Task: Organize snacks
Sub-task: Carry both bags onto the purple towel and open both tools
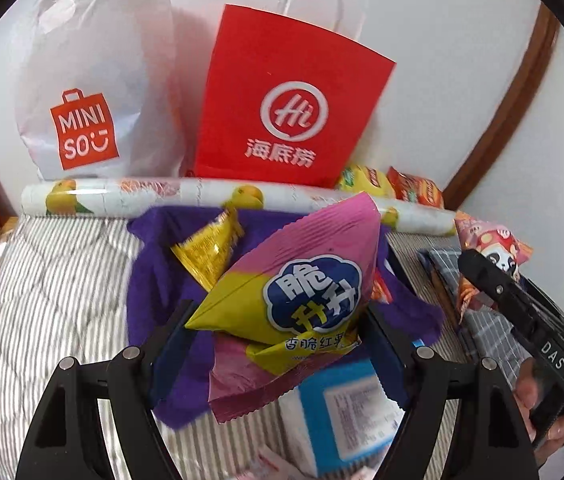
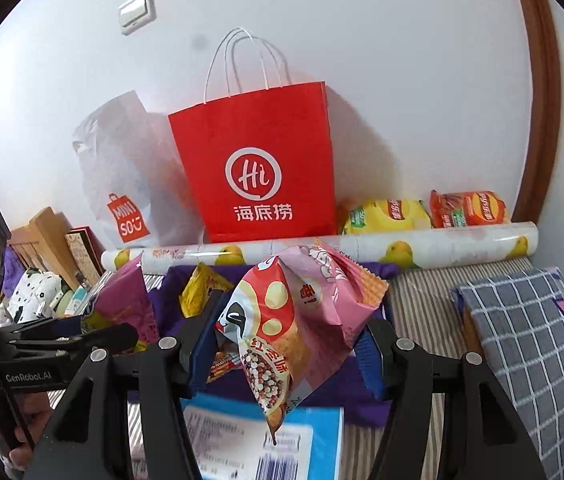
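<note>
My left gripper [image 1: 277, 332] is shut on a pink and yellow snack bag [image 1: 294, 292] and holds it above a purple fabric bin [image 1: 153, 280]. A yellow snack packet [image 1: 209, 252] lies inside the bin. My right gripper [image 2: 290, 340] is shut on a pink and orange snack bag with a panda [image 2: 294, 328], also above the purple bin [image 2: 362, 396]. The left gripper's bag shows at the left of the right wrist view [image 2: 121, 304]. The right gripper shows at the right edge of the left wrist view [image 1: 522, 304].
A red paper bag [image 2: 257, 176] and a white Miniso bag [image 1: 81, 92] stand against the wall behind a rolled fruit-print sheet [image 2: 402, 248]. Yellow [image 2: 386, 216] and orange [image 2: 470, 208] chip bags lie behind the roll. A blue-and-white pack [image 2: 241, 440] lies in front. A checked pillow [image 2: 534, 340] lies at the right.
</note>
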Demonstrator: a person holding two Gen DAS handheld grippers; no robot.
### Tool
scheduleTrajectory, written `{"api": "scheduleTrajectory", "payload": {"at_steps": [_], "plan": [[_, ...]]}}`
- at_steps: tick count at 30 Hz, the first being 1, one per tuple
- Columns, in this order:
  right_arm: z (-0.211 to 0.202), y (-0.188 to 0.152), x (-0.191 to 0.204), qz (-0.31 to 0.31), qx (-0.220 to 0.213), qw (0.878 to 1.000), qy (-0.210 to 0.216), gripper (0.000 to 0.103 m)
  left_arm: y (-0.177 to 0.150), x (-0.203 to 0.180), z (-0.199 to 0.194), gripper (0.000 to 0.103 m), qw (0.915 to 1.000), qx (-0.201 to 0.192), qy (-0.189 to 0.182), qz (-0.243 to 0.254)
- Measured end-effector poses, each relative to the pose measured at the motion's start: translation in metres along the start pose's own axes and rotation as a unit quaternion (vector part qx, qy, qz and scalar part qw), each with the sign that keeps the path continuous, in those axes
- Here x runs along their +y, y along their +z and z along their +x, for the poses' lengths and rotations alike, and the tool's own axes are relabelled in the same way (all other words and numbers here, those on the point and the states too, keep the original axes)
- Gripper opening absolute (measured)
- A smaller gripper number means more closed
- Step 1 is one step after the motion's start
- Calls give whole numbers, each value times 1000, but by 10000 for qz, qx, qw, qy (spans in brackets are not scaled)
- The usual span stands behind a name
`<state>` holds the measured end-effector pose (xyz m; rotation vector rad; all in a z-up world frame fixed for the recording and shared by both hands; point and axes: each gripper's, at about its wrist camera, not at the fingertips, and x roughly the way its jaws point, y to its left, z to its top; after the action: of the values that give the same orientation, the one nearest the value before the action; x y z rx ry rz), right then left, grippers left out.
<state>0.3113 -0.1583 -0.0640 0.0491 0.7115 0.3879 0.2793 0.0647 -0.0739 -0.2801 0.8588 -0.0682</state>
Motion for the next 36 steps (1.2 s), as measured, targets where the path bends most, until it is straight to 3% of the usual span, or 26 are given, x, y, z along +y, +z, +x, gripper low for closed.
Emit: {"api": "scheduleTrajectory", "payload": {"at_steps": [9, 18, 24, 36], "plan": [[52, -17, -14, 159, 344, 9991, 199, 59, -4, 32, 33, 79, 9998, 16, 163, -121], [64, -30, -22, 160, 467, 9988, 15, 59, -5, 45, 36, 79, 9996, -75, 164, -221], [73, -37, -26, 212, 619, 9978, -70, 59, -8, 56, 44, 79, 9986, 135, 195, -469], [83, -40, -24, 123, 837, 9961, -243, 59, -10, 52, 50, 79, 9987, 125, 276, -402]]}}
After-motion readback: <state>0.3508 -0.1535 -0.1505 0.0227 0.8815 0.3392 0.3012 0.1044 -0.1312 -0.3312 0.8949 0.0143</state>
